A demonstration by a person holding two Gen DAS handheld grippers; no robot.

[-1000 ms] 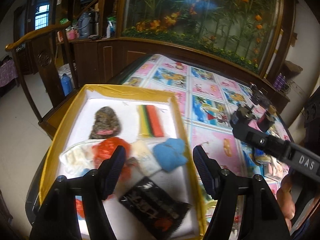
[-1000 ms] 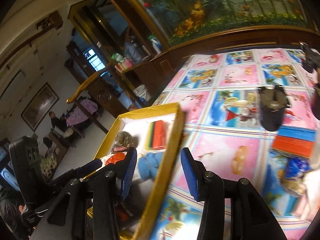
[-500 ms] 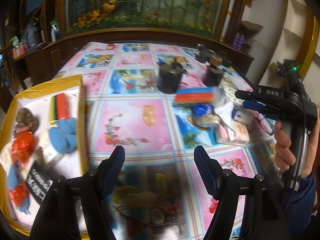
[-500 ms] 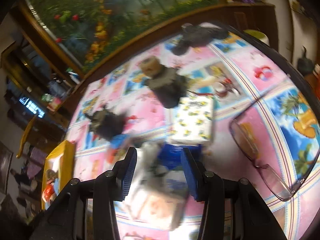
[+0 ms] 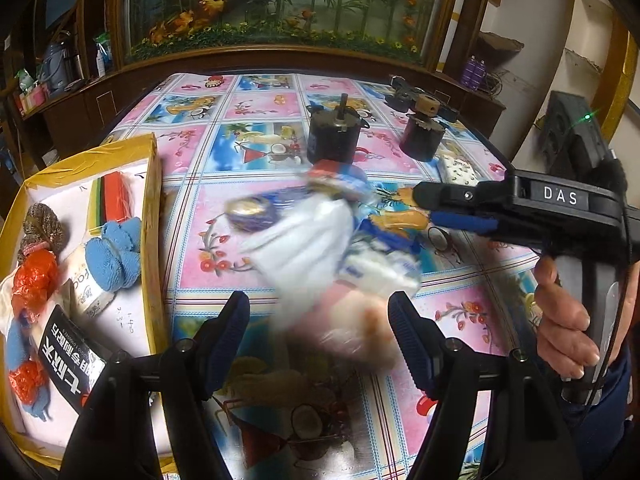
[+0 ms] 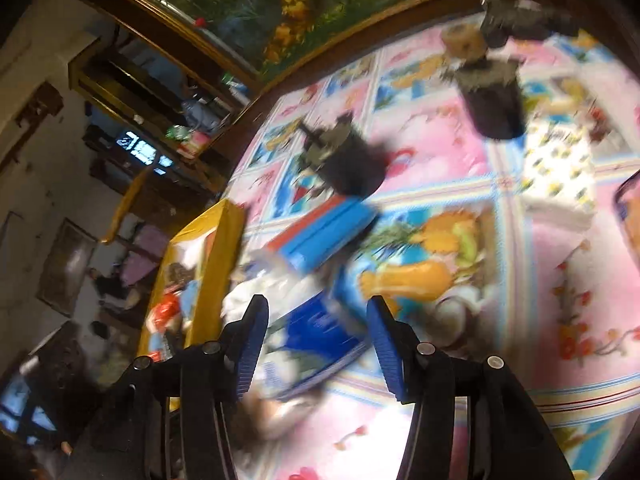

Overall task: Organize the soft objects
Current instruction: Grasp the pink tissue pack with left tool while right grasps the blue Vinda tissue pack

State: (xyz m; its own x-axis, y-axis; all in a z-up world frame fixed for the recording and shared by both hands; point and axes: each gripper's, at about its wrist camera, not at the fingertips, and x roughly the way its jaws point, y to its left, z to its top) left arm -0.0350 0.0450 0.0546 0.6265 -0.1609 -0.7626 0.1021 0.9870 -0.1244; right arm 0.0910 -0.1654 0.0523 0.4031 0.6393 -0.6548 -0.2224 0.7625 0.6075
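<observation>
On the table: a flowered oilcloth (image 5: 256, 168) carried a blurred heap of soft packets (image 5: 320, 240) at its middle, near the yellow-rimmed box (image 5: 154, 216) on the left.
Heap: a white plastic-wrapped bundle, a blue-and-white packet and a round purple-and-gold piece lay touching; motion blur hid the finer detail.
Box: it held a blue knitted piece (image 5: 114, 252), an orange crumpled bag (image 5: 34, 276), a red-and-green striped strip (image 5: 110, 198), a brown woven lump (image 5: 42, 226) and a black printed pouch (image 5: 70, 372).
Left gripper (image 5: 318, 340): its fingers stood wide apart and held nothing, with the blurred heap just ahead between them.
Right gripper (image 6: 318, 346): its fingers were spread wide and empty, and a blue packet (image 6: 320, 332) showed between the tips; whether it was touched could not be told.
Right hand (image 5: 566, 320): it gripped the handle at the right edge of the left wrist view.
Behind the heap: two dark cylindrical motors (image 5: 334, 140) stood upright on the cloth, well apart from the box.
</observation>
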